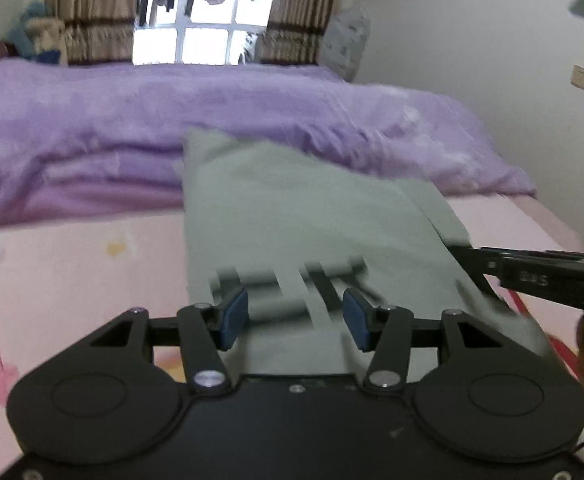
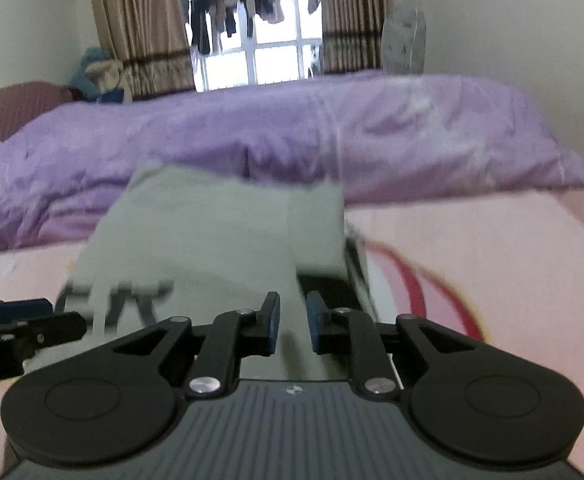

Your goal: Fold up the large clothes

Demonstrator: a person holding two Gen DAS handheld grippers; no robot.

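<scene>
A grey-green garment with dark print [image 1: 292, 216] lies in a folded strip on the pink bed sheet [image 1: 72, 276], reaching toward the purple duvet. My left gripper [image 1: 296, 316] is open over its near end, blue pads apart, nothing between them. My right gripper [image 2: 292, 320] is open with a narrower gap over the garment's [image 2: 220, 232] right part; I see no cloth pinched. The right gripper also shows at the right edge of the left wrist view [image 1: 532, 268], by the garment's right edge. The left gripper shows at the left of the right wrist view [image 2: 20, 320].
A rumpled purple duvet [image 1: 212, 112] lies across the bed behind the garment. Curtains and a window [image 2: 260, 60] with hanging laundry are at the back. Stuffed toys [image 2: 100, 72] sit at the far left. The sheet has a red ring pattern [image 2: 420, 292] to the right.
</scene>
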